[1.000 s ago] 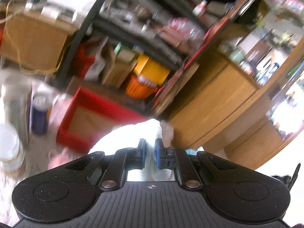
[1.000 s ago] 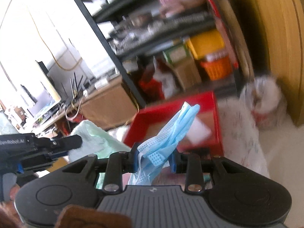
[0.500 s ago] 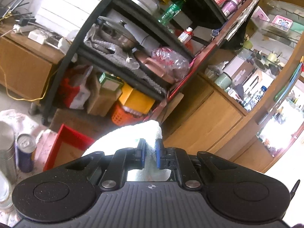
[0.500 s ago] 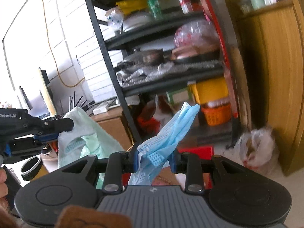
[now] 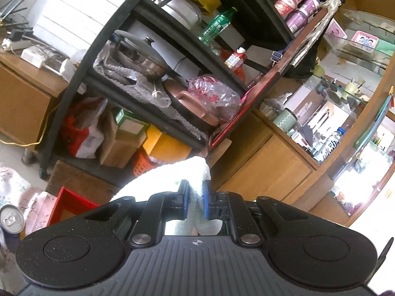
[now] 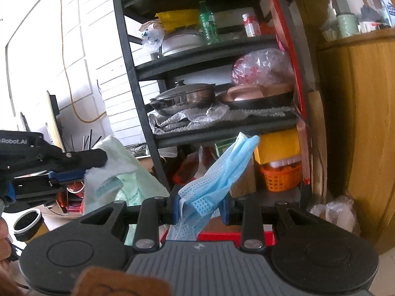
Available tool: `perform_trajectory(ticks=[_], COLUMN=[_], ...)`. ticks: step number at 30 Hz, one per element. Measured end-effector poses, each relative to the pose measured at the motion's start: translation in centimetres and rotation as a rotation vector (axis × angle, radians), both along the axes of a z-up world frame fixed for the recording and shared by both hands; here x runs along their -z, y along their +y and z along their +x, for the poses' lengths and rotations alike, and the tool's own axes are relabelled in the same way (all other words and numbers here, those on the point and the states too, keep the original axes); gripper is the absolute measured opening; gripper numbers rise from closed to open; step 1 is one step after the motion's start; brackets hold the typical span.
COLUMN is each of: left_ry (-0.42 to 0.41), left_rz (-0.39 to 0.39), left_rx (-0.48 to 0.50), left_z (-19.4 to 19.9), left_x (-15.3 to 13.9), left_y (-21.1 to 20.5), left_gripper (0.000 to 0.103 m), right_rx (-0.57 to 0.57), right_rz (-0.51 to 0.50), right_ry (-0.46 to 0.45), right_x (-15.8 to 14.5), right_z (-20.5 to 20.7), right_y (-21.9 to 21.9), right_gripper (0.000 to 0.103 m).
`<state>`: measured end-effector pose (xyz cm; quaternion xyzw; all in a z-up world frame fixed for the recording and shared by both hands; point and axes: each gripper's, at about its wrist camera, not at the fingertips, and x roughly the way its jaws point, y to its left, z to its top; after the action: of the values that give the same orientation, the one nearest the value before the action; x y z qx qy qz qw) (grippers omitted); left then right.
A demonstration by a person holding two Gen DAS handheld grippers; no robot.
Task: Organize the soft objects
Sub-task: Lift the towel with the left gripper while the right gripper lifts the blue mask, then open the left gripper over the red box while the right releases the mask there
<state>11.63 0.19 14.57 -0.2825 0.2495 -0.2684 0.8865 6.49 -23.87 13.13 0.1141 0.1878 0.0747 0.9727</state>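
From the left wrist view, a can (image 5: 11, 222) stands at the far left on a flowered cloth (image 5: 9, 180), with a red tray (image 5: 66, 202) just beside it. Behind them rises a black shelf rack (image 5: 103, 49) crowded with a lidded pot (image 5: 140, 56), bags, boxes and an orange basket (image 5: 142, 164). The left gripper (image 5: 196, 203) is raised in front of the rack, its fingers clamped on a pale towel (image 5: 167, 175) that bulges up over them and hides part of the lowest shelf. A wooden cabinet (image 5: 266, 162) with glass shelves stands to the right.

From the right wrist view, the left gripper (image 6: 84, 166) reaches in from the left edge, the towel (image 6: 116, 172), here pale green, hanging from its tip. The right gripper (image 6: 201, 211) has its fingers closed on a blue face mask (image 6: 222, 172) that sticks up and to the right, covering part of the rack's bottom shelf. The red tray (image 6: 222, 235) shows just below the mask. The cabinet (image 6: 358, 123) fills the right side, with a plastic bag (image 6: 335, 212) at its foot
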Motion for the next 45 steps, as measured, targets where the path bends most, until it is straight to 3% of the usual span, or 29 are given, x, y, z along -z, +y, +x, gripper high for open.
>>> perform_trajectory(ticks=[10, 23, 25, 27, 28, 30, 31, 45], left_ry=[0.049, 0.157, 0.168, 0.177, 0.182, 0.186, 0.184, 0.173], left_rz=[0.037, 0.121, 0.132, 0.144, 0.150, 0.152, 0.155, 0.208], left_rx=[-0.030, -0.062, -0.060, -0.072, -0.078, -0.087, -0.097, -0.088], left_z=[3.8, 7.2, 7.5, 7.6, 7.6, 7.7, 7.7, 5.3], left_x=[2.5, 7.1, 7.5, 7.8, 8.0, 8.1, 8.1, 6.7], left_y=[-0.7, -1.1, -1.2, -1.2, -1.2, -1.1, -1.0, -1.3], left_gripper=[0.009, 0.010, 0.016, 0.023, 0.028, 0.050, 0.052, 0.064], right_rx=[0.006, 0.014, 0.016, 0.019, 0.025, 0.031, 0.036, 0.061], right_rz=[-0.048, -0.069, -0.073, -0.071, -0.065, -0.065, -0.070, -0.065], right_ry=[0.031, 0.180, 0.209, 0.238, 0.248, 0.261, 0.260, 0.237], right_x=[1.7, 7.5, 8.3, 8.9, 9.2, 9.5, 9.5, 7.7], right_z=[3.8, 8.9, 9.3, 9.6, 9.7, 9.8, 9.8, 7.5], right_y=[0.5, 0.5, 0.5, 0.3, 0.2, 0.1, 0.1, -1.0], right_gripper=[0.003, 0.003, 0.003, 0.008, 0.015, 0.028, 0.032, 0.040])
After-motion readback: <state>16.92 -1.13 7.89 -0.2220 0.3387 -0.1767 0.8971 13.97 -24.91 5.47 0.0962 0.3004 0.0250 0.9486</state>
